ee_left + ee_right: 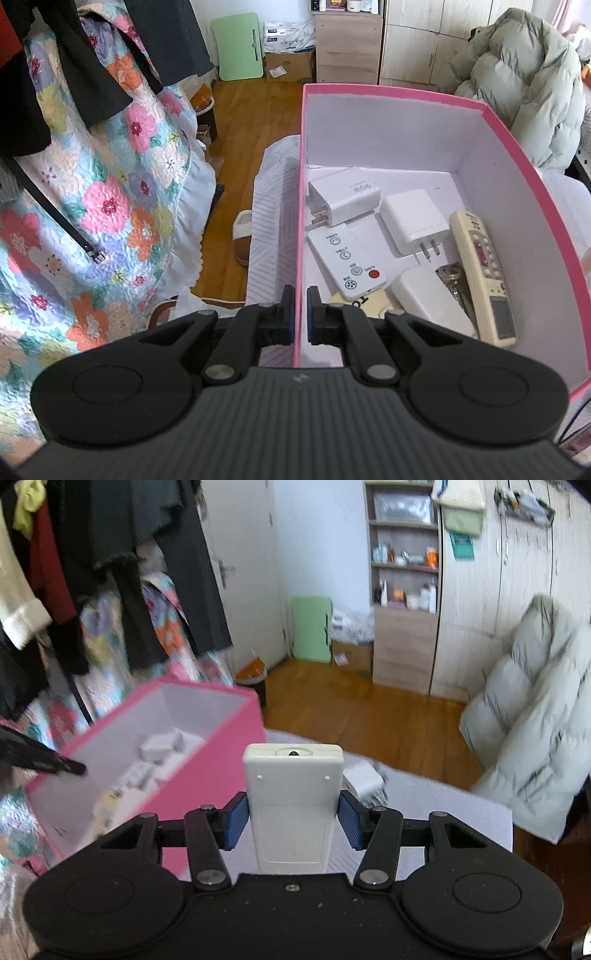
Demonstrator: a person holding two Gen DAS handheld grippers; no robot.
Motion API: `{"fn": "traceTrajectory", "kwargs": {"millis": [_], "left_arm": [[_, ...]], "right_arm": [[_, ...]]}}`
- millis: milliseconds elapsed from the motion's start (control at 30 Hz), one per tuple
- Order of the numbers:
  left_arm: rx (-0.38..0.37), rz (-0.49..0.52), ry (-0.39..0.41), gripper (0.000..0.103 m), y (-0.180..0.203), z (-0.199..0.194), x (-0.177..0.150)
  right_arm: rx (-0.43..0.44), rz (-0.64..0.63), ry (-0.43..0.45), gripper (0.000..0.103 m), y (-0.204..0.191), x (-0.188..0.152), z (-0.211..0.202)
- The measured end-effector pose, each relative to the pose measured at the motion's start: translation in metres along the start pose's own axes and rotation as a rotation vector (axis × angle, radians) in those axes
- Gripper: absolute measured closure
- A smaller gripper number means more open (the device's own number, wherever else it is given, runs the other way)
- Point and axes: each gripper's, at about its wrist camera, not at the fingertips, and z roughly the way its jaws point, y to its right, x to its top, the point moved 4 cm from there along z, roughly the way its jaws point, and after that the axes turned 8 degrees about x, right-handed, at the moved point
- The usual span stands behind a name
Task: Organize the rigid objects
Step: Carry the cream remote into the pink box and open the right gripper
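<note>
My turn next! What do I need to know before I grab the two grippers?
Left gripper: shut on the near wall of the pink box, one finger inside, one outside.
Right gripper: shut on a white remote, held up in the air, back side showing.
Done: in the box lie two white chargers, a flat white remote, a beige remote and keys.
Left: put the held remote in, then probably the white charger lying on the bed outside the box.

Left gripper (301, 314) jaws nearly closed on wall; right gripper (293, 819) jaws clamped.
</note>
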Motion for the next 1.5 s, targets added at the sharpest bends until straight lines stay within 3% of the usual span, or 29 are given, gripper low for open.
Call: {"fn": "traceTrajectory", "kwargs": {"millis": [267, 400, 533, 667, 800, 967, 1067, 1233, 1500], "left_arm": [[-0.006, -0.015, 0.007, 0.099, 0.0, -0.001, -0.002], [-0.009, -0.018, 0.009, 0.099, -0.001, -0.002, -0.002], [-0.005, -0.016, 0.016, 0.099, 0.0, -0.002, -0.001], [-0.008, -0.021, 0.014, 0.099, -0.001, -0.002, -0.001], [-0.013, -0.031, 0.019, 0.099, -0.002, -0.003, -0.002], [-0.016, -0.034, 0.018, 0.099, -0.003, -0.002, -0.001], [-0.025, -0.047, 0.018, 0.099, -0.005, -0.001, -0.001], [-0.029, -0.047, 0.023, 0.099, -0.005, -0.002, -0.004], [-0.02, -0.04, 0.029, 0.098, -0.003, -0.001, -0.006]], "right_arm": [[0.06, -0.072, 0.063, 0.046, -0.04, 0.034, -0.016], [0.095, -0.073, 0.137, 0.045, -0.057, 0.052, -0.024], [0.187, -0.054, 0.193, 0.045, -0.074, 0.077, -0.017], [0.277, -0.044, 0.138, 0.045, -0.097, 0.09, 0.037], [0.261, -0.021, 0.081, 0.046, -0.112, 0.089, 0.113], [0.225, 0.009, 0.066, 0.045, -0.121, 0.079, 0.162], [0.225, -0.018, 0.012, 0.046, -0.125, 0.066, 0.168], [0.228, -0.108, -0.051, 0.045, -0.132, 0.048, 0.138], [0.222, -0.121, -0.154, 0.045, -0.135, 0.011, 0.132]]}}
